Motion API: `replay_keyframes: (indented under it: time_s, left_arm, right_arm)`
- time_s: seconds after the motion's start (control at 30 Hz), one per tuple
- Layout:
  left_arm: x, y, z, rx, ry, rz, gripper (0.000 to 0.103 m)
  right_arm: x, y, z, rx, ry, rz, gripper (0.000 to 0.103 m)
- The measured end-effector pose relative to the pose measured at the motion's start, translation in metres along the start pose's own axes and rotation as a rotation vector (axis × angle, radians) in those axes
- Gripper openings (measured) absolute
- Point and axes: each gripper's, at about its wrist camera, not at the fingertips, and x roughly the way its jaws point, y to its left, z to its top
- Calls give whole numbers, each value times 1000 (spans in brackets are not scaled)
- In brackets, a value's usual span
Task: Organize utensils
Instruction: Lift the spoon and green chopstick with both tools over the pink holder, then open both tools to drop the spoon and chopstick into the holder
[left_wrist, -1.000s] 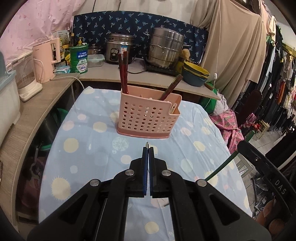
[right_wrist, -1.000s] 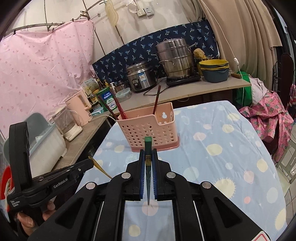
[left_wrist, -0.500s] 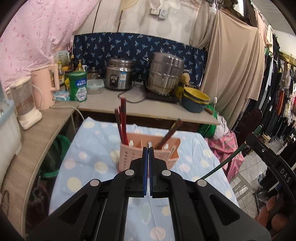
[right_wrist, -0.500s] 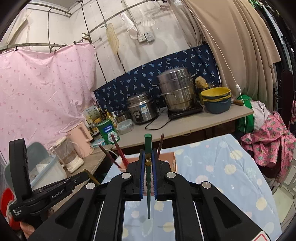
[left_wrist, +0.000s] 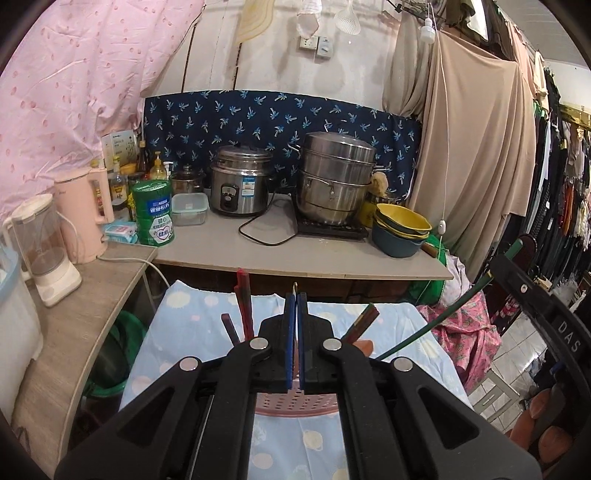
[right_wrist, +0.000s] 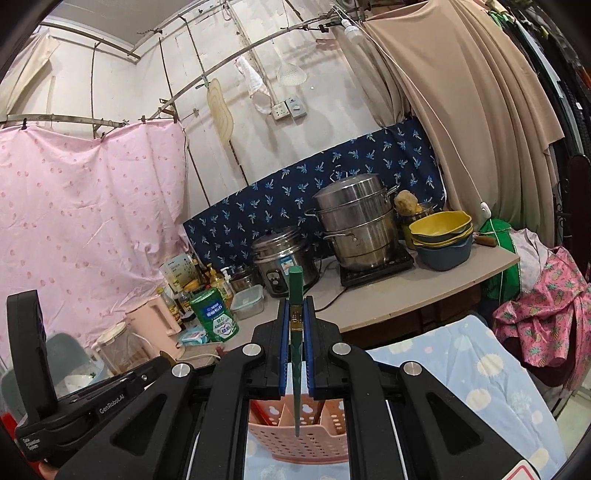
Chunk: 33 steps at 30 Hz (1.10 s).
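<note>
My right gripper (right_wrist: 295, 306) is shut on a green chopstick (right_wrist: 295, 332), which hangs tip down over the pink perforated basket (right_wrist: 295, 443). In the left wrist view the same green chopstick (left_wrist: 443, 314) slants in from the right. My left gripper (left_wrist: 294, 299) is shut on a thin gold stick (left_wrist: 294, 286), of which only the tip shows above the pads. The basket (left_wrist: 295, 404) lies mostly hidden under those fingers. Dark red chopsticks (left_wrist: 243, 306) stand in it. In the right wrist view the left gripper (right_wrist: 92, 398) is at the lower left.
The basket stands on a table with a pale blue dotted cloth (left_wrist: 192, 332). Behind it a counter carries a rice cooker (left_wrist: 240, 184), a steel steamer pot (left_wrist: 336, 177), stacked bowls (left_wrist: 400, 229), a green tin (left_wrist: 153, 212) and a pink kettle (left_wrist: 81, 214). Clothes hang at the right.
Both grippers have risen and tipped upward, each keeping hold of its stick. The basket has slid from mid-frame to the bottom of both views, under the fingers.
</note>
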Motion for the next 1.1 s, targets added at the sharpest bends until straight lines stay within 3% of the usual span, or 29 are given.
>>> replay_keyframes:
  time_s: [0.2, 0.43, 0.93, 1.03, 1.1]
  left_arm:
    - [21, 6, -6, 0, 35, 17, 1]
    - [43, 16, -14, -7, 75, 42, 1]
    - [57, 16, -22, 0, 92, 72, 2]
    - [56, 14, -23, 6, 91, 78, 7]
    - [56, 13, -22, 7, 89, 79, 16]
  right_arm:
    - [29, 0, 2, 7, 4, -1, 7]
    - [57, -4, -18, 1, 68, -18, 7]
    - [78, -13, -45, -3, 151, -21, 8]
    - [76, -13, -47, -5, 154, -26, 19]
    - [76, -14, -49, -2, 160, -26, 19]
